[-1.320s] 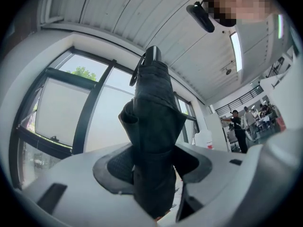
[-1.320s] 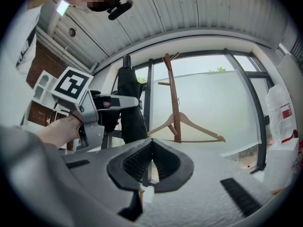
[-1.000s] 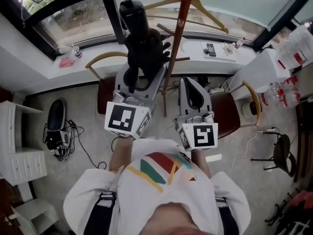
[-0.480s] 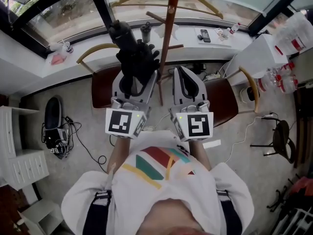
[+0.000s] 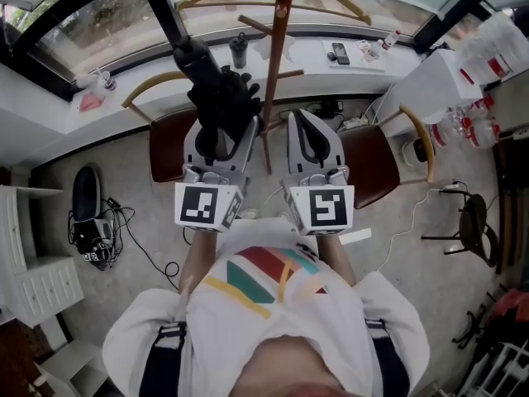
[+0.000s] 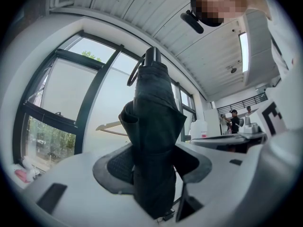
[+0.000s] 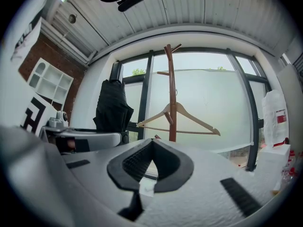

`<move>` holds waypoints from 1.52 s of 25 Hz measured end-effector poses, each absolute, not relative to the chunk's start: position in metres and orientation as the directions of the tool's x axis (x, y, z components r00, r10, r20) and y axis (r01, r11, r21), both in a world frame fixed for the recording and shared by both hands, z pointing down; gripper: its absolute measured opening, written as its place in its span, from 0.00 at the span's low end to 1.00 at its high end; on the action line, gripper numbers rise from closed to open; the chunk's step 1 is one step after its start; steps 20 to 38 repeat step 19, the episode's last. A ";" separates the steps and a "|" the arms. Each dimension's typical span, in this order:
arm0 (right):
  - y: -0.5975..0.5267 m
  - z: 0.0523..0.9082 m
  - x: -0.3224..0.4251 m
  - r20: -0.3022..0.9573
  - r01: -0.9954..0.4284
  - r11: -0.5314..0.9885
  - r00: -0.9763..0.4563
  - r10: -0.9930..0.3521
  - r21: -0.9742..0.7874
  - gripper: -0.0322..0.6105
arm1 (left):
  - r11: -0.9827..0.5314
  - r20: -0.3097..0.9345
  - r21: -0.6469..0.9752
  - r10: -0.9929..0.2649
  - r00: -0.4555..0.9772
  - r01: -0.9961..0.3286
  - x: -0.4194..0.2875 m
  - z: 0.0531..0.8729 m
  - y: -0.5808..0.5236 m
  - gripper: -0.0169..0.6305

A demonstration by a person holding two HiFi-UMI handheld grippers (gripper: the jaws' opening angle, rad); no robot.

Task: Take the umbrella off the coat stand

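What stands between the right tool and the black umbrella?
The coat stand's wooden pole, as the head view shows. The left tool clamps the umbrella beside it.

Head cam steep down, gripper cams fwd; coat stand (image 5: 279, 56) shared.

We see a black umbrella (image 5: 216, 98), a coat stand (image 5: 277, 48) of reddish-brown wood and a hanger (image 7: 177, 119) of pale wood. The left gripper (image 5: 223, 131) and right gripper (image 5: 304, 122) are light grey with black ribbed pads (image 7: 135, 163), and each cube (image 5: 207, 207) is patterned in black-and-white squares. The person's shirt (image 5: 264, 304) is white with red, green and yellow stripes. We make out dark maroon chair seats (image 5: 372, 168), black window frames (image 5: 157, 7) and white shelves (image 5: 33, 275)
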State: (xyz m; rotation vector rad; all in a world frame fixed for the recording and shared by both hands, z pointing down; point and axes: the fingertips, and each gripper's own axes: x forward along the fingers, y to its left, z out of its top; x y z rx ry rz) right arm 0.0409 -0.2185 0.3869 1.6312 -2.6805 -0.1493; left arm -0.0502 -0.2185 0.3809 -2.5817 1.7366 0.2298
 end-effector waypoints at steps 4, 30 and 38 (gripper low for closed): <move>-0.219 0.389 0.044 -0.043 -0.893 0.445 -0.448 -0.893 0.075 0.05 | -0.384 -0.137 0.064 -0.918 0.373 -0.921 -0.051 0.380 -0.218 0.38; -0.220 0.396 0.044 -0.018 -0.897 0.435 -0.437 -0.899 0.080 0.05 | -0.362 -0.141 0.072 -0.926 0.349 -0.930 -0.061 0.376 -0.215 0.38; -0.220 0.396 0.044 -0.018 -0.897 0.435 -0.437 -0.899 0.080 0.05 | -0.362 -0.141 0.072 -0.926 0.349 -0.930 -0.061 0.376 -0.215 0.38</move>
